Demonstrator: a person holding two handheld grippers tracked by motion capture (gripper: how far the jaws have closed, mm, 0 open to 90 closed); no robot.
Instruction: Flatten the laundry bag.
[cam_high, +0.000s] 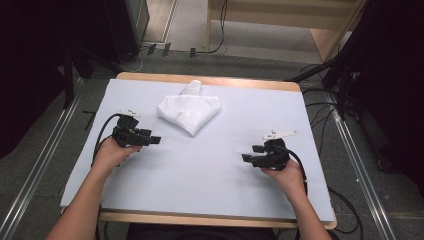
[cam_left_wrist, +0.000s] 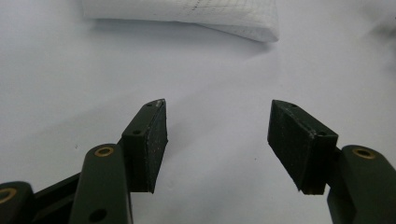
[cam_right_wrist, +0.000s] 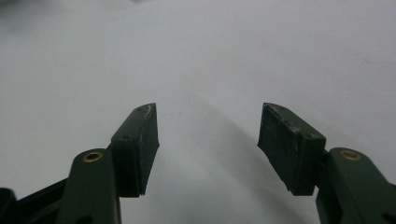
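Both forearms are coming in from six o'clock. Folded white cloth (cam_high: 189, 111) is lying toward twelve o'clock on the table (cam_high: 200, 170) — untouched. At nine o'clock the left gripper (cam_high: 154, 140) is holding its jaws apart, empty, pointing toward three. At four o'clock the right gripper (cam_high: 248, 158) is also gaping — nothing between.

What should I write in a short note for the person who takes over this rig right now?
Left gripper: open, empty, low over the white table cover, pointing right, near the cloth.
Right gripper: open, empty, low over the cover at the right, pointing left.
Folded white cloth: lies at the far middle of the cover, one narrow end sticking out toward the far edge; neither gripper touches it.
Done: the cloth looks folded into a bundle.
Left: probably any further handling of the cloth; nothing is held.
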